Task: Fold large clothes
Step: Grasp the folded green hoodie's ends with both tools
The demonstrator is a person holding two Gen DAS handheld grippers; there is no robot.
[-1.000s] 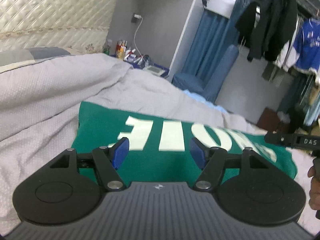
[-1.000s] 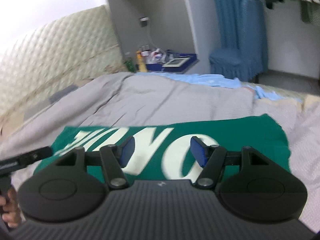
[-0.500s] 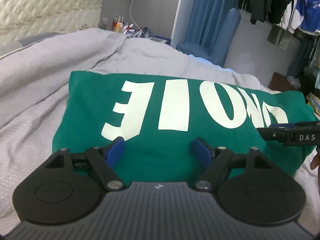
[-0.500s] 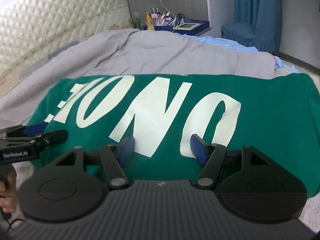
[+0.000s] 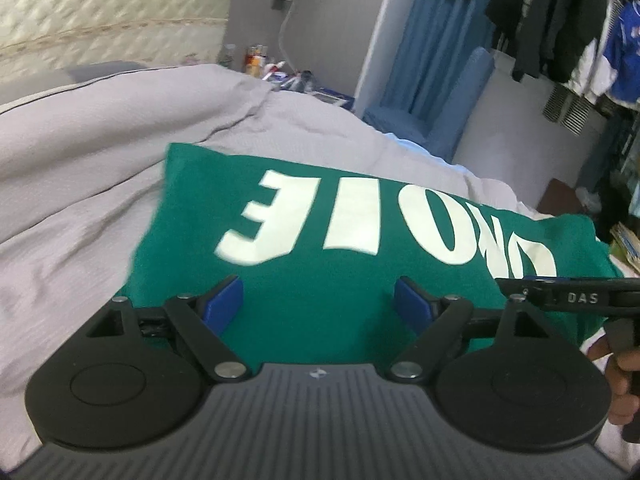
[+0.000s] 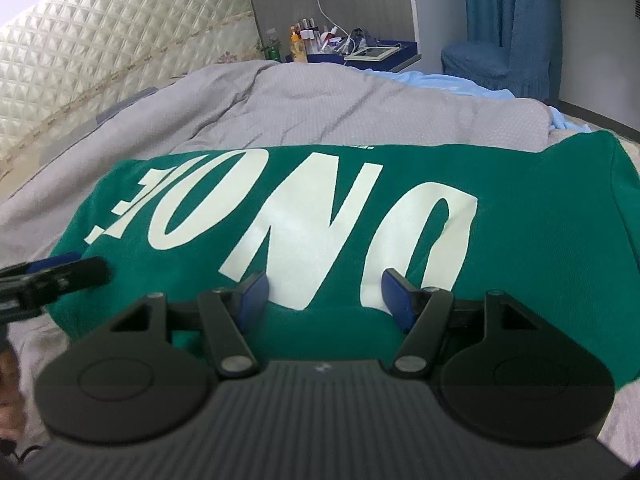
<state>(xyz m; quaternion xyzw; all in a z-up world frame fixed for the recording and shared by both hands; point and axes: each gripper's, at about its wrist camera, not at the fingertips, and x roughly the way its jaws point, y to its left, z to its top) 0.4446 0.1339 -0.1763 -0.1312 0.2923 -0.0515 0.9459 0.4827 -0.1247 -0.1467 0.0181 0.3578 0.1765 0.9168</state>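
- The green shirt [image 5: 320,280] lies folded on the grey bed [image 5: 80,184].
- The left tool [image 5: 319,302] is opening wider, holding nothing.
- The right tool [image 6: 325,294], at the left tool's 3 o'clock, is partly open and empty.

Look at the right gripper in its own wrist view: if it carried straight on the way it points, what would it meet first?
Most likely the green garment, near its white lettering. The right gripper points down at it with jaws open and nothing between them. The depth is unclear.
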